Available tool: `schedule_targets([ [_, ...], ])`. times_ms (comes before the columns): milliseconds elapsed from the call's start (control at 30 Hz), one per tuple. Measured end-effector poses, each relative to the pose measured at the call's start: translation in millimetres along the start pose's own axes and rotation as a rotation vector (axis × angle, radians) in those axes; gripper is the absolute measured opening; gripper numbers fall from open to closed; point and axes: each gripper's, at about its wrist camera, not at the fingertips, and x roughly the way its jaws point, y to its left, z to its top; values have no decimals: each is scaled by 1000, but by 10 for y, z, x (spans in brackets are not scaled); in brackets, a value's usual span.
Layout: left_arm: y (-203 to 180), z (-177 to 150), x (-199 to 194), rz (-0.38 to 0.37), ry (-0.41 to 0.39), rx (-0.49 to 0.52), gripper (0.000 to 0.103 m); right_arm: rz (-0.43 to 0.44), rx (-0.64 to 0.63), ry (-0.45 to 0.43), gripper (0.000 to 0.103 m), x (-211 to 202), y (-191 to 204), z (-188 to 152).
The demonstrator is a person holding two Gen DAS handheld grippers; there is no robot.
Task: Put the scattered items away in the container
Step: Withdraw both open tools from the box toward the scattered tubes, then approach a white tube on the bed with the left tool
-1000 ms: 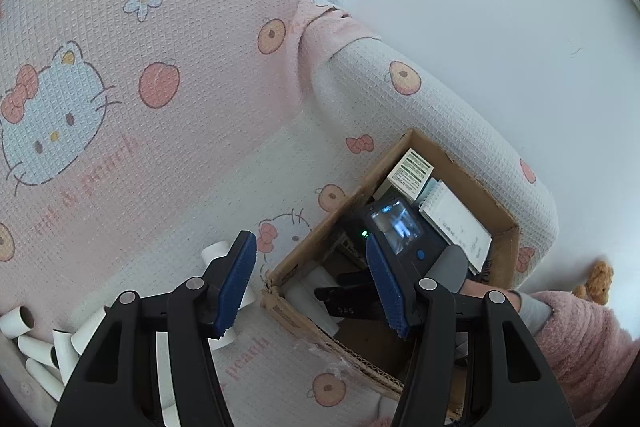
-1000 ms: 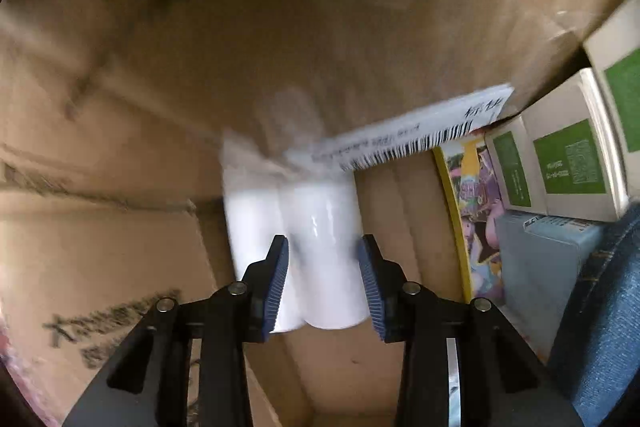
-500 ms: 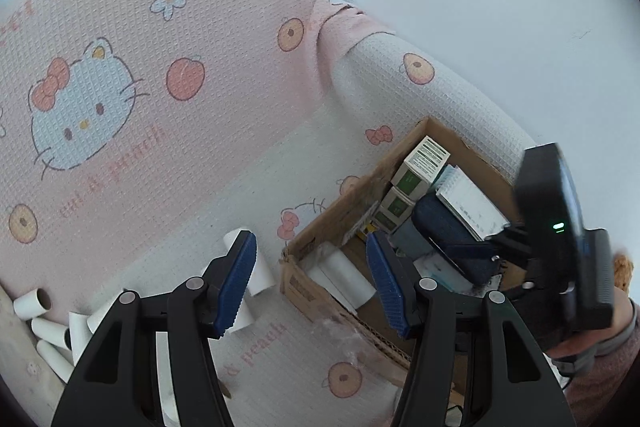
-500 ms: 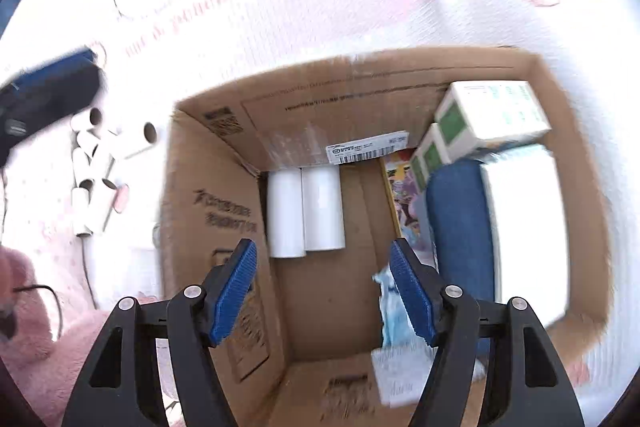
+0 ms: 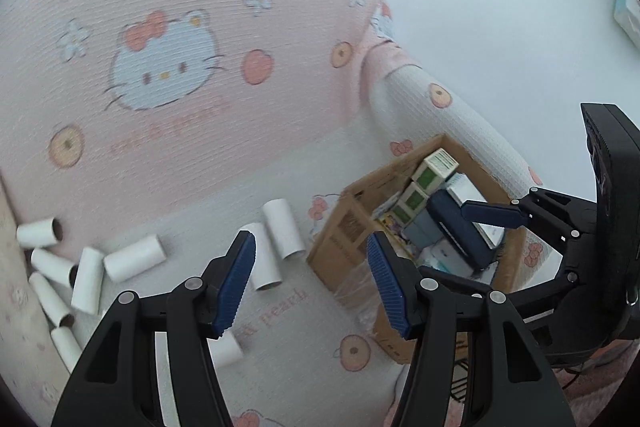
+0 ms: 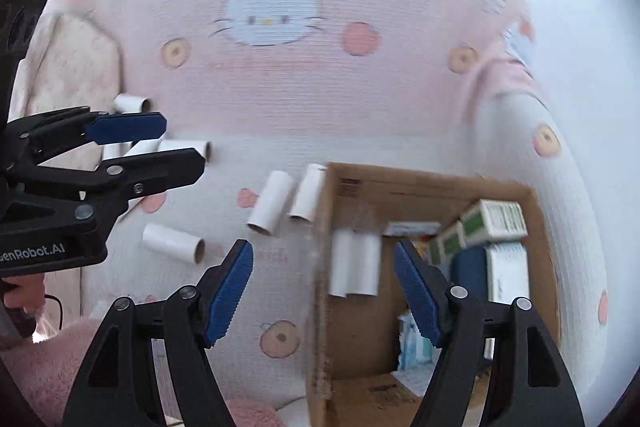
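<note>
A brown cardboard box (image 6: 332, 307) sits on the sofa seat at the right; it also shows in the left wrist view (image 5: 344, 251). Two white paper tubes (image 6: 356, 263) lie inside it by its left wall. Several more white tubes lie scattered on the seat left of the box, two close to it (image 6: 272, 207) (image 5: 282, 229) and a cluster at the far left (image 5: 86, 267). My left gripper (image 5: 312, 283) is open and empty above the seat between tubes and box. My right gripper (image 6: 324, 291) is open and empty, raised above the box's left wall.
The box also holds green and white cartons (image 6: 494, 219), a dark blue item (image 5: 460, 231) and papers. The pink cat-print sofa back (image 5: 168, 67) and white armrest (image 5: 452, 131) enclose the seat. A pink fluffy sleeve (image 6: 48, 367) is at the lower left.
My right gripper has let go of a white tube inside the box, opened, and risen out above it. My left gripper has swung left toward the scattered tubes.
</note>
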Motion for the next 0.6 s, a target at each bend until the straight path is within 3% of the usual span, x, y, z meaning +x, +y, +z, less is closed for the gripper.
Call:
schedule_targets([
  [167, 442, -291, -84, 80, -10, -96, 64, 29, -107, 29, 71, 298, 273, 59],
  [300, 789, -546, 22, 122, 38, -155, 67, 40, -143, 34, 71, 578, 434, 159],
  [467, 1190, -879, 302, 192, 125, -226, 67, 179, -97, 40, 71, 963, 689, 205],
  [600, 1380, -1122, 451, 253, 148, -240, 67, 243, -89, 100, 71, 1377, 814, 144],
])
